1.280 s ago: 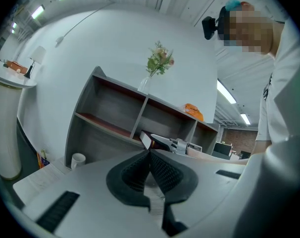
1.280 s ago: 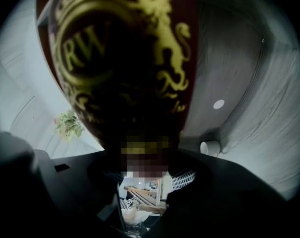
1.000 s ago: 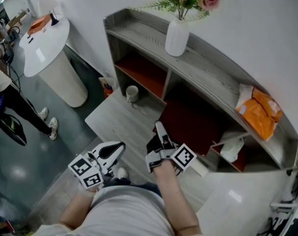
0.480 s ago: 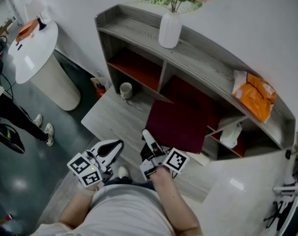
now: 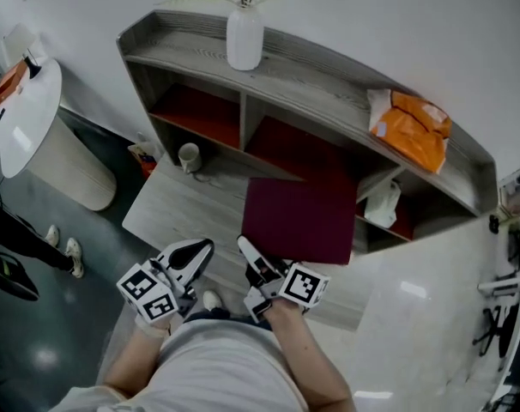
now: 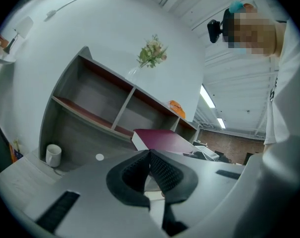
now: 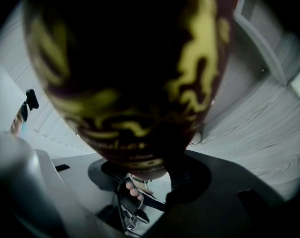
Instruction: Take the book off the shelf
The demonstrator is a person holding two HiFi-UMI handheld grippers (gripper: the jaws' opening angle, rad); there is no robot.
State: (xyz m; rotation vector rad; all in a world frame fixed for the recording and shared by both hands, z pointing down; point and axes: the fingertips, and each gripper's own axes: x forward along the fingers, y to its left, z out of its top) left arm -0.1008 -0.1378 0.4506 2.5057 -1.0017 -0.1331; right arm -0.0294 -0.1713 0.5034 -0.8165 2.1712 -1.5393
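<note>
Head view: your R gripper (image 5: 250,251) jaws clamp the book (image 5: 299,217) by its near edge, prob. to keep it flat, out front of the shelf (image 5: 329,65); L gripper (image 5: 198,251) jaws together, empty.

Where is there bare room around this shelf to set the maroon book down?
Bare: the shelf top between the white vase and the orange bag; the red-floored left compartment; the low platform between the mug and the book. Crowded: the right compartment, where a white bundle sits.
</note>
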